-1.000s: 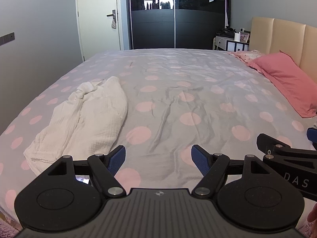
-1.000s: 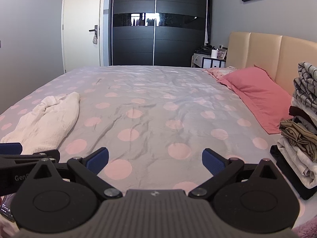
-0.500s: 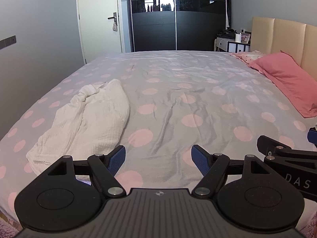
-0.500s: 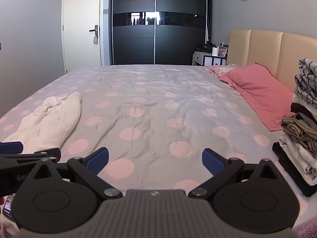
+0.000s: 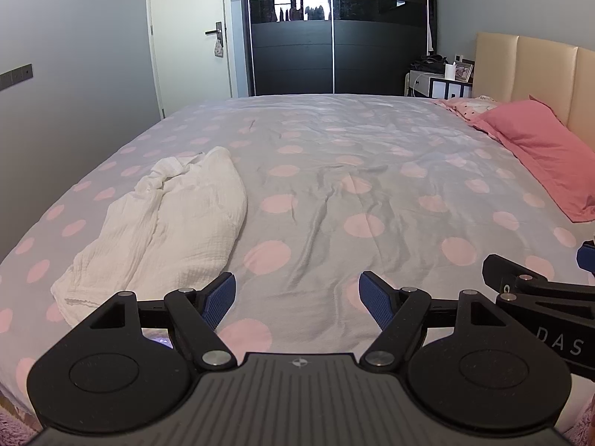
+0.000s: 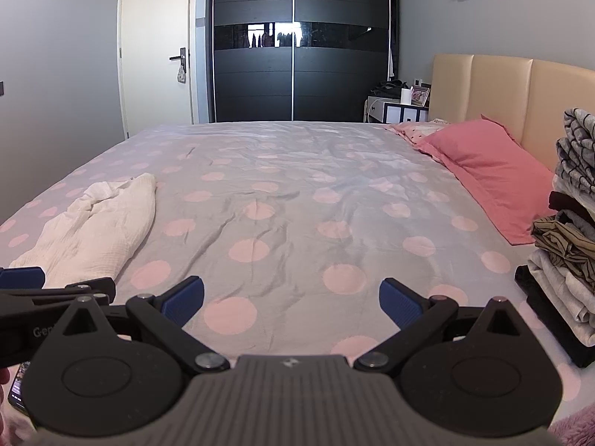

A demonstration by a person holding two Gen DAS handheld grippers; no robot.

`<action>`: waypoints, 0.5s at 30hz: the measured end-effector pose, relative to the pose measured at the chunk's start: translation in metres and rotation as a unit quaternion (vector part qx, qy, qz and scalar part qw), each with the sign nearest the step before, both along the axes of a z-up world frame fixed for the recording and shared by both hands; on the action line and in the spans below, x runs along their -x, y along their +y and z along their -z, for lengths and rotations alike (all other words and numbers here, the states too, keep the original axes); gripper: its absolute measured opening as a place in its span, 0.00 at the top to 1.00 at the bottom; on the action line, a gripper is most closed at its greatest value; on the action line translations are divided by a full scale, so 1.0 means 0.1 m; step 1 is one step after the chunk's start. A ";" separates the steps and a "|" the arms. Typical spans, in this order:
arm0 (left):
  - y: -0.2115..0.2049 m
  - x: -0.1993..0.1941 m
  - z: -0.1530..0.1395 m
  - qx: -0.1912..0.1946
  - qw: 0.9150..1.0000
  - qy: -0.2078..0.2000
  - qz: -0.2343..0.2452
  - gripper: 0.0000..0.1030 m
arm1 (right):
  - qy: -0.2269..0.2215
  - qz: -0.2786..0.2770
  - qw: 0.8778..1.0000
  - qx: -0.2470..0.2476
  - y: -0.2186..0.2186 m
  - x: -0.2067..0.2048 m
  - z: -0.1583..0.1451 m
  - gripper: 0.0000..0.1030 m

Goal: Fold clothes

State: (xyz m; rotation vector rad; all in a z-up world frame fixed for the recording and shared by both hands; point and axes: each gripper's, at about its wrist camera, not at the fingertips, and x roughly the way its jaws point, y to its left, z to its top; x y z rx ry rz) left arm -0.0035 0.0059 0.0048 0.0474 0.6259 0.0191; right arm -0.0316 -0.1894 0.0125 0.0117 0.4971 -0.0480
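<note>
Here, we face the bed [image 5: 372, 141], grey with pink dots, its middle bare and lightly creased. At the head lies a pink pillow [image 6: 487, 171]. On the near right edge stands a stack [image 6: 569, 230] of clothes, mixed fabrics, some layers sagging; we cannot tell whether all are folded.

The task's thing, as we judge it, is the white garment [image 5: 171, 223], crumpled on the left side of the bed, one bunched end toward the door, a hem toward us. It is well apart from the stack.

Both tools hover low over the near edge, side by side. Left gripper [image 5: 297, 299]: released, pads wide, nothing between them. Right gripper [image 6: 292, 301]: likewise spread and empty.

Step in hand, we judge: reach for the garment and lay it flat; folding has not begun.

To do it well:
- Go for the near hem, one gripper at each corner, not the bunched end.
- Pinch one layer only; the crinkled weave looks soft and likely to gather double.
- Lift, drag to the bare middle, spread out.
- Mind not to catch the sheet beneath.
</note>
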 end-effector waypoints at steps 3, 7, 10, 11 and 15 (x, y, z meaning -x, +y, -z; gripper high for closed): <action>-0.03 0.03 0.00 0.000 1.000 -0.001 -0.003 0.30 | 0.000 0.000 1.000 0.001 0.02 0.00 0.01 0.02; -0.01 0.03 0.01 0.000 1.000 0.002 -0.003 0.30 | 0.004 -0.001 1.000 -0.001 0.01 -0.01 0.00 0.01; -0.01 0.01 0.01 -0.004 1.000 0.006 -0.002 0.30 | 0.004 -0.006 1.000 0.000 0.02 -0.01 0.00 0.01; 0.00 0.01 0.02 -0.005 1.000 0.007 -0.001 0.30 | 0.005 -0.008 1.000 0.001 0.02 -0.01 0.01 0.02; 0.04 0.00 0.07 0.004 1.000 0.018 0.012 0.30 | 0.008 -0.013 1.000 0.007 0.03 -0.01 0.03 0.01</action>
